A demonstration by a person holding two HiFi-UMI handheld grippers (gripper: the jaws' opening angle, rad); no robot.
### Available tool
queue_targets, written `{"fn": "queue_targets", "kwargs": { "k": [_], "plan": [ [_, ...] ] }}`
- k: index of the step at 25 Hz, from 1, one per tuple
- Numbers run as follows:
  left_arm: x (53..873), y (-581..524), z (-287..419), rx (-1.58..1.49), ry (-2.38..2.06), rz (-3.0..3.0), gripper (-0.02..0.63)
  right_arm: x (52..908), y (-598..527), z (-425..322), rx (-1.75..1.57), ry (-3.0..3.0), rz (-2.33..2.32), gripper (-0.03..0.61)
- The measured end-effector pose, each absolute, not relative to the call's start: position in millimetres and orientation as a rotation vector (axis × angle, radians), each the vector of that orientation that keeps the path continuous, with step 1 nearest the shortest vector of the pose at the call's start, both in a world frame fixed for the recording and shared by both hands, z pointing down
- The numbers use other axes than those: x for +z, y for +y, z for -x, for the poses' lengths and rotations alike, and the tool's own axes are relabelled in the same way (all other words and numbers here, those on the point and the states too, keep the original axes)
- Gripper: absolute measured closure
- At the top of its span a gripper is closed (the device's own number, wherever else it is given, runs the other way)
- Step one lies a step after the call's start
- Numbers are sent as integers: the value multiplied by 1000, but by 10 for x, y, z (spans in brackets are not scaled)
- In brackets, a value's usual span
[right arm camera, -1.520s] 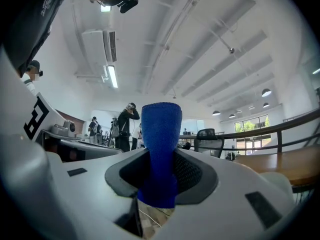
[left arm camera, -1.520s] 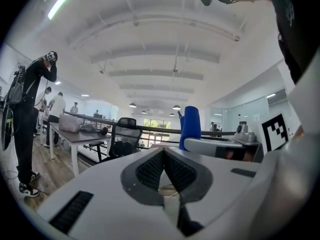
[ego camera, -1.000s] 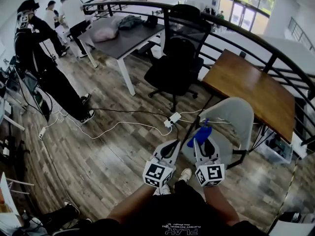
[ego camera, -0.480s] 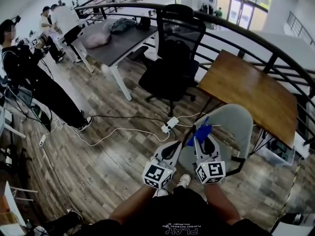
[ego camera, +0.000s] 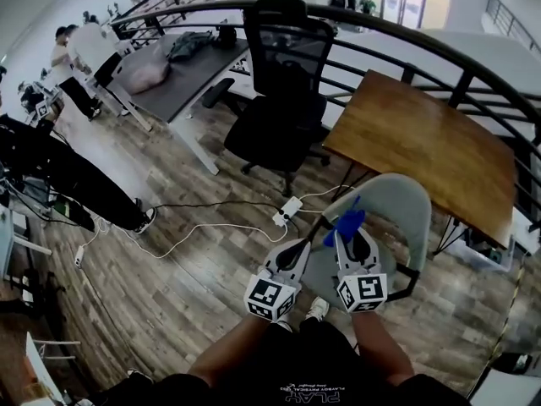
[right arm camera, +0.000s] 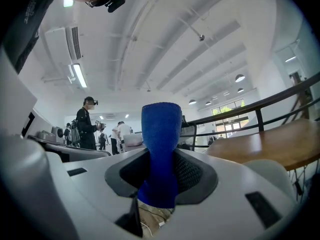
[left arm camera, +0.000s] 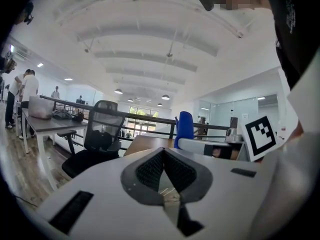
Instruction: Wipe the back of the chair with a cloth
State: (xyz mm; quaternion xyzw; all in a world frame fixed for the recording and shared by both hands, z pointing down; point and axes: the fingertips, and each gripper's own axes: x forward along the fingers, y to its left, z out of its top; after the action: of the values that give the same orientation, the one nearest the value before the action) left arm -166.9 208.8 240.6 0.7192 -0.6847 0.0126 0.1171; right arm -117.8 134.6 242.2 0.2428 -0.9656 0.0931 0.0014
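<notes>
A light grey chair (ego camera: 397, 205) stands just ahead of me on the right, its curved back toward the wooden table. My right gripper (ego camera: 348, 237) hovers over the chair's left edge, shut on a folded blue cloth (ego camera: 345, 222) that sticks up past its jaws. In the right gripper view the cloth (right arm camera: 161, 149) rises upright between the closed jaws of the right gripper (right arm camera: 160, 159). My left gripper (ego camera: 295, 247) hangs beside it over the floor, shut and empty. The left gripper view shows the left gripper (left arm camera: 164, 156) with jaws together, and the cloth (left arm camera: 186, 127) to their right.
A black office chair (ego camera: 283, 100) stands ahead and a wooden table (ego camera: 423, 138) at right, with a dark curved railing (ego camera: 473, 74) behind them. A power strip (ego camera: 284, 212) and white cables lie on the wood floor. People stand at far left near a dark desk (ego camera: 182, 74).
The head camera has tilted, so the scene slid down and left. Both grippers and the cloth stay in about the same place over the grey chair's edge.
</notes>
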Motion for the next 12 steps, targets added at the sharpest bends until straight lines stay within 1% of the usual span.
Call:
{"fn": "queue_targets", "kwargs": {
  "k": [12],
  "plan": [
    [2579,1450,1645,85,-1904,-2182,611,2658,835,851,329,-2943,-977,449]
  ]
}}
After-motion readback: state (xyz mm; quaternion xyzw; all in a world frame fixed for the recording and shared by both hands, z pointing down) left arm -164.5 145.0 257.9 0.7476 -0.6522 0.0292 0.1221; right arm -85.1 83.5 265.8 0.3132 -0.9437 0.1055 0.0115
